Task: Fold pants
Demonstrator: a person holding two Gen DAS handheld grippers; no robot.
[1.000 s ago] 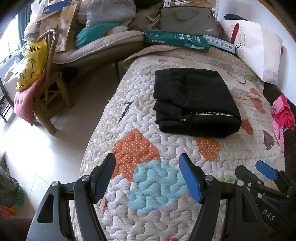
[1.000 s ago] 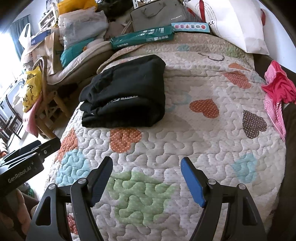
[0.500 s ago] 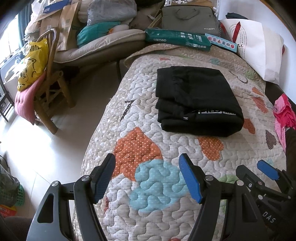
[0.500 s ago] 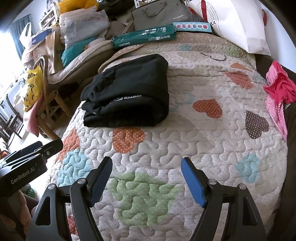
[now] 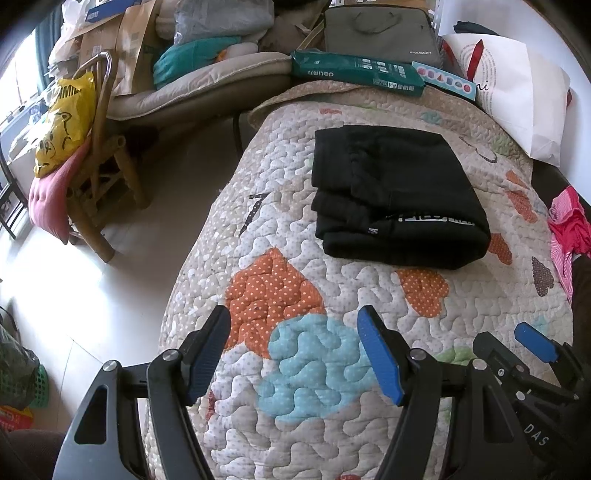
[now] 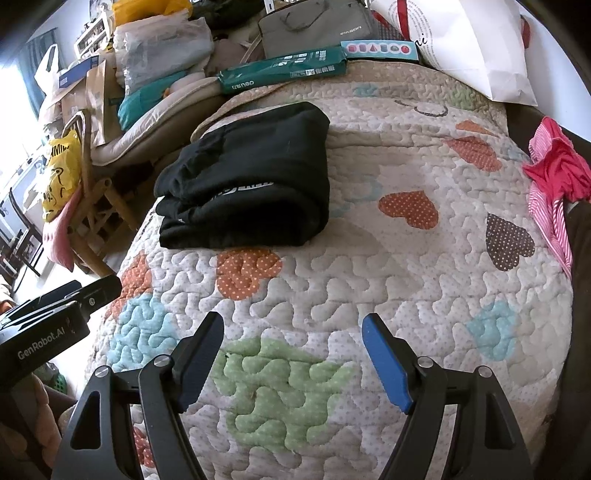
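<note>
Quilted bedding, a quilt (image 5: 332, 369) patterned with dotted hearts in orange, blue and green, covers the bed and fills the foreground of both views. Nearest the camera, the left tool (image 5: 293, 354) hangs above the blue patch with its two fingers spread wide apart and nothing between them. The right tool (image 6: 293, 356) hangs above the green patch, its fingers likewise wide apart and empty; it sits just to the right of the left tool, and each appears at the edge of the other's view. Farther along the quilt lie the pants (image 5: 397, 197), black, folded into a thick rectangular bundle with white lettering on the near fold, resting near the bed's left edge, well apart from both tools. A pink garment (image 6: 554, 184) lies at the right edge. At the head of the bed sit a green box (image 5: 356, 72), a grey bag (image 5: 382, 33) and a white paper bag (image 6: 469, 40). Left of the bed stands a wooden chair (image 5: 99, 177) carrying a yellow bag (image 5: 62, 118).
</note>
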